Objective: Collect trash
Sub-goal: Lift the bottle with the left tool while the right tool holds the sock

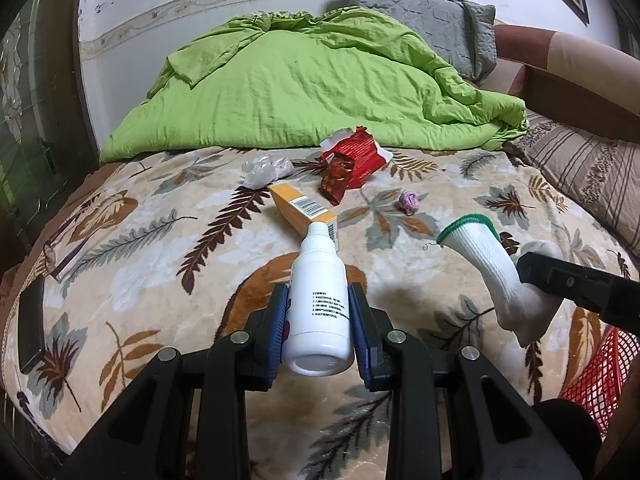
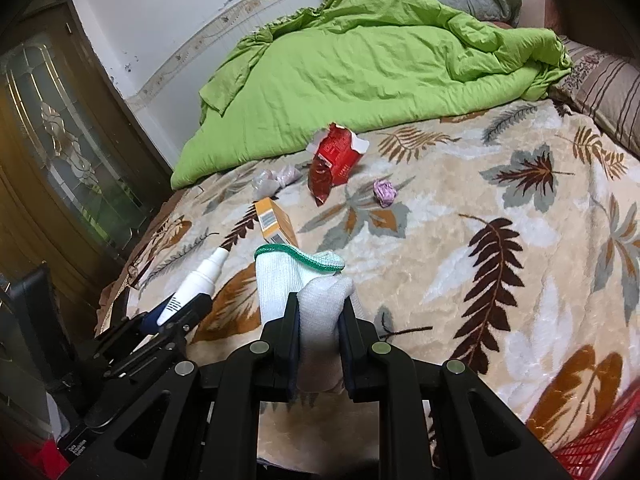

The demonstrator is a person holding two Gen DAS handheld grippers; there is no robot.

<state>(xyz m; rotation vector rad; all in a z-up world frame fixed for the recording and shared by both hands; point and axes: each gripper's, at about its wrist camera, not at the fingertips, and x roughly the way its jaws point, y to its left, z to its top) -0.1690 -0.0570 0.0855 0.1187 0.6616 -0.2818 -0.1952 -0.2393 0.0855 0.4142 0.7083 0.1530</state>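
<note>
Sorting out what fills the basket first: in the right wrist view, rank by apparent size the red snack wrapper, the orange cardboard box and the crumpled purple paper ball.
1. Red snack wrapper, largest.
2. Orange cardboard box, somewhat smaller, though it lies nearer the camera, so this gap is unsure.
3. Crumpled purple paper ball, clearly smallest.

Red mesh basket (image 1: 600,376) cut off at near-right edge, white bottle (image 1: 320,304) label print too small to read, sock (image 2: 320,312) toe hidden between jaws.
</note>
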